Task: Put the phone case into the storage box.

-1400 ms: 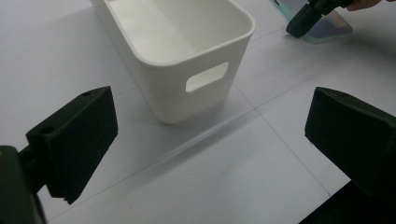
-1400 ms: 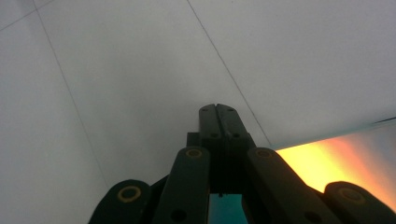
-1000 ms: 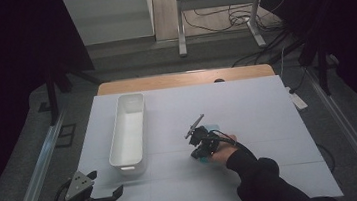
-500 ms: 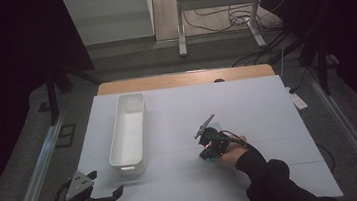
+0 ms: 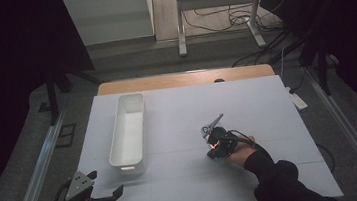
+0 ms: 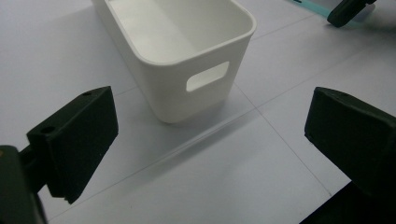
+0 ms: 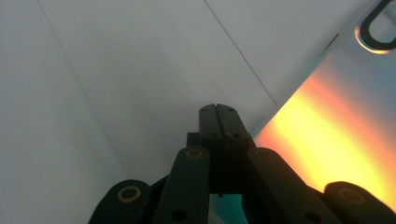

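- The table [image 5: 267, 101] shows no change; its white top has the same things on it as a second ago.
- The bin [image 5: 128, 131] sits left of centre in the high view, unmoved and empty. In the left gripper view it is at the top, its handle slot facing us.
- The right gripper [image 5: 208, 131] has slid a little toward the lower right of the high view, away from the bin. Its tips still point to the upper left.
- Its jaws stay pressed together. In the right gripper view they meet with no gap at centre frame [image 7: 217, 108]. We cannot tell whether they pinch anything.
- The left gripper [image 5: 109, 183] holds its place at the lower left of the high view, jaws wide with nothing between them.
- The shiny strip [image 7: 336, 116] lies flat on the table, just beside the closed jaws at the right of the right gripper view. It has a ring-shaped hole near the upper right corner.
- We judge that the right hand is dragging or repositioning at the strip, not carrying it to the bin, so nothing has been put away yet.
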The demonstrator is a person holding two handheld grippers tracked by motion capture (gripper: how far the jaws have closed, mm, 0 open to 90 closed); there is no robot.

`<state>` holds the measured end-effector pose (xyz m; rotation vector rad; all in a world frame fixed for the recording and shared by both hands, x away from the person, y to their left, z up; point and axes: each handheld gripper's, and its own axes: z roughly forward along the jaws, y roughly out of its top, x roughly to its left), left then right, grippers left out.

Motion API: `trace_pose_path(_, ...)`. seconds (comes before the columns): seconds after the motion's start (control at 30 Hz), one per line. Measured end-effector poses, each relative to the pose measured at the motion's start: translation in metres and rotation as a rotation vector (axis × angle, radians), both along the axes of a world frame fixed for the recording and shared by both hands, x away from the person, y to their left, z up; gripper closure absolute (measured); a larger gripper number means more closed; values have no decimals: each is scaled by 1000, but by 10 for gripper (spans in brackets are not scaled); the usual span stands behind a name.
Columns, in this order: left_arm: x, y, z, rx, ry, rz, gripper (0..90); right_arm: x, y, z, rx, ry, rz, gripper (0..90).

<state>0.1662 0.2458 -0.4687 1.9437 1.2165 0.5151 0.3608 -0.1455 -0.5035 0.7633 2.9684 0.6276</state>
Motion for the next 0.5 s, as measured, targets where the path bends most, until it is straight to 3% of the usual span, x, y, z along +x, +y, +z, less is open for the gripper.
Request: trace_pose_path(0.5,0,0,0,1,2,1,36,4,-25,2,-8,-5,-48,891)
